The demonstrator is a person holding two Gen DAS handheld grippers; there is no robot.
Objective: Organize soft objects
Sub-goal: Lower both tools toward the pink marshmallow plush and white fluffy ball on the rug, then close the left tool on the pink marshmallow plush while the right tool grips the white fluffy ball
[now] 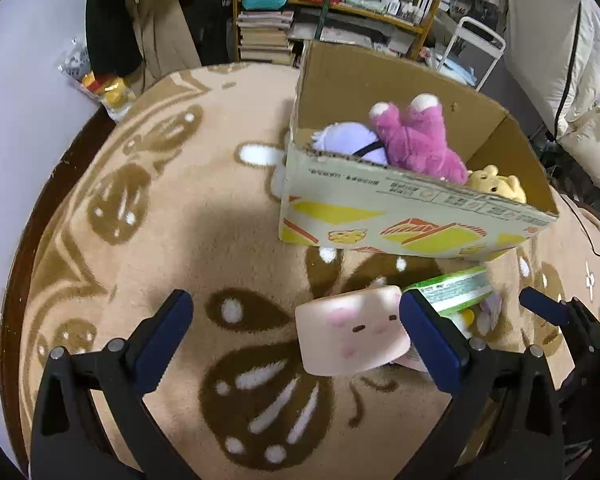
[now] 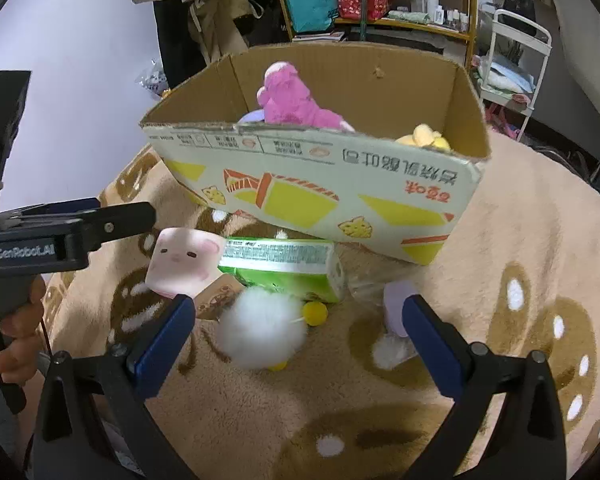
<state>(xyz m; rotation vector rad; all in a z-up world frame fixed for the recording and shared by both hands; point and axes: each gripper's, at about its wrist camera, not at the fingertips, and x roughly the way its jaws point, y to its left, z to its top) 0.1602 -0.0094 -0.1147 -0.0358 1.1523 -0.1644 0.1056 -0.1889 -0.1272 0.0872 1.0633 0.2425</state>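
A pale pink squishy cube [image 1: 350, 330] [image 2: 184, 264] with a little face lies on the blanket, leaning on a green tissue pack [image 1: 452, 288] [image 2: 284, 264]. My left gripper [image 1: 300, 340] is open around the cube, which sits close to its right finger. My right gripper [image 2: 300, 344] is open too, with a white fluffy ball [image 2: 260, 332] low between its fingers. A cardboard box [image 1: 400, 216] [image 2: 320, 188] stands just behind. Inside it lie a pink plush [image 1: 416, 140] [image 2: 288, 100], a lavender-white plush [image 1: 348, 140] and a yellow plush [image 1: 496, 188] [image 2: 424, 136].
A tan patterned blanket [image 1: 160, 240] [image 2: 520, 240] covers the round table. A small yellow ball [image 2: 315, 314] and a lavender soft item [image 2: 398, 312] lie by the green pack. A hand [image 2: 20, 340] holds the left gripper's handle. Shelves and a white cart stand behind the box.
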